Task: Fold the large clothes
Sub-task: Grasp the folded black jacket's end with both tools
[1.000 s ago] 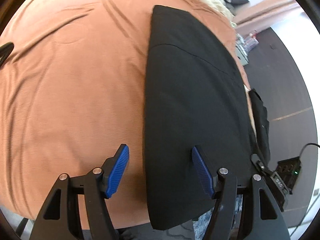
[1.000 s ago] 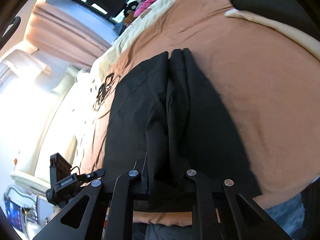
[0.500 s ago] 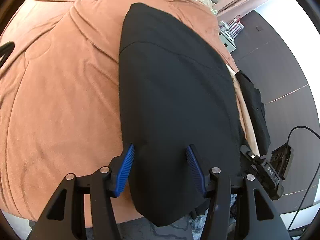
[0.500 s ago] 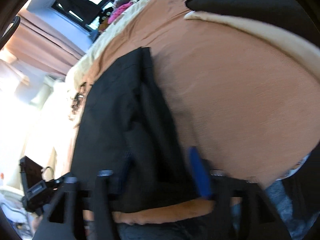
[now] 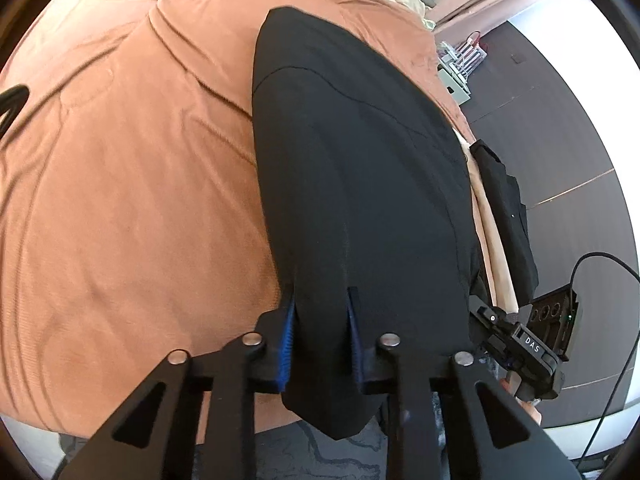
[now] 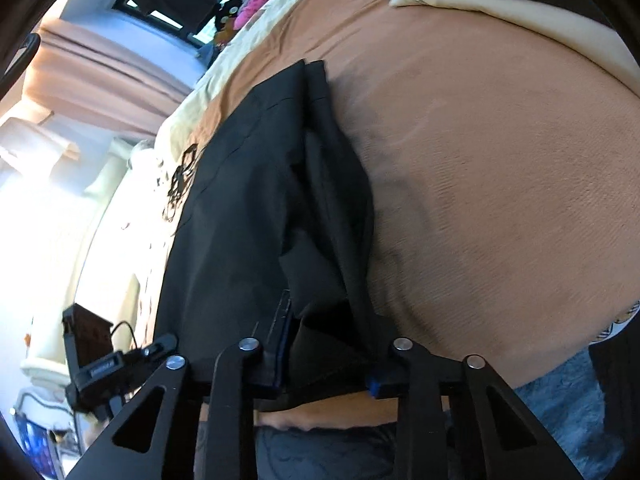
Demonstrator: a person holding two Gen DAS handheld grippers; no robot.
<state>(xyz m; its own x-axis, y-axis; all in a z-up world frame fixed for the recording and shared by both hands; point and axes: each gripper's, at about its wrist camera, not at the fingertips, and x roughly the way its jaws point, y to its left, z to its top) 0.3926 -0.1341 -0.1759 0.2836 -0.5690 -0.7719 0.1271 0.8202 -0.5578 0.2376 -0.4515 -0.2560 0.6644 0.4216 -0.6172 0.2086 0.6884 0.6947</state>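
A long black garment point(image 5: 360, 184) lies lengthwise on an orange-brown bedspread point(image 5: 132, 184). My left gripper point(image 5: 320, 312) is shut on its near end, with the cloth pinched between the blue pads point(image 5: 287, 332). In the right wrist view the same garment point(image 6: 248, 208) lies folded lengthwise, with a bunched fold along its right side. My right gripper point(image 6: 328, 344) has the near edge of the cloth bunched between its fingers; the jaws stand partly apart around it.
A second dark garment point(image 5: 508, 208) lies on a cream strip at the bed's right edge. The other gripper's black body point(image 5: 520, 344) sits close by. Cream bedding point(image 6: 500, 12) and dark cloth lie at the far side. Black cables point(image 6: 180, 176) lie on the bed.
My left gripper moved onto the garment's near end and closed on it. My right gripper opened, shifted, and closed down again around bunched cloth at the near edge.
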